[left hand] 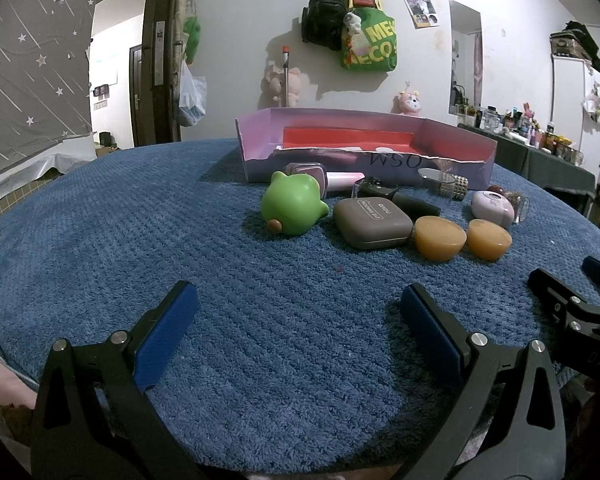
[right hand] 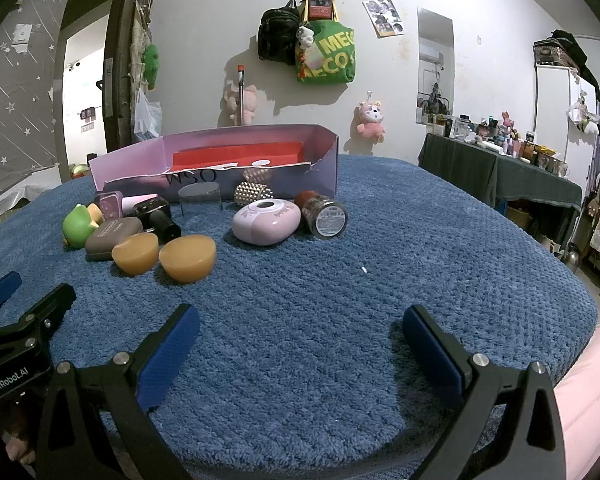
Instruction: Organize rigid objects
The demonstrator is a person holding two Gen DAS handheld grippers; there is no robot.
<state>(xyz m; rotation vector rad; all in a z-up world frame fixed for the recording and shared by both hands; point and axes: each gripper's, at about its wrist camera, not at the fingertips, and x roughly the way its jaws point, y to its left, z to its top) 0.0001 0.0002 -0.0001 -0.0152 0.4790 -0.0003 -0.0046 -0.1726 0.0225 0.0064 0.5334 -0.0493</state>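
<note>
Small rigid objects lie grouped on a blue fuzzy cloth in front of a long purple cardboard box (left hand: 456, 168) (right hand: 324, 178) with a red inside. Among them are a green toy figure (left hand: 290, 204) (right hand: 77, 224), a grey-brown case (left hand: 372, 223) (right hand: 110, 236), two orange half-spheres (left hand: 440, 238) (right hand: 188, 258), a pale pink oval case (left hand: 492, 209) (right hand: 266, 220), a black bottle (right hand: 160, 214) and a jar on its side (right hand: 326, 216). My left gripper (left hand: 300, 300) is open over bare cloth, well short of the objects. My right gripper (right hand: 300, 322) is open too, also nearer than the group.
A clear plastic cup (right hand: 201, 200) and a studded silver ring (right hand: 254, 194) stand against the box front. A dark table crowded with bottles (right hand: 500, 148) stands at the right by the wall. Bags (right hand: 324, 56) hang on the wall behind. Bare cloth spreads right of the group.
</note>
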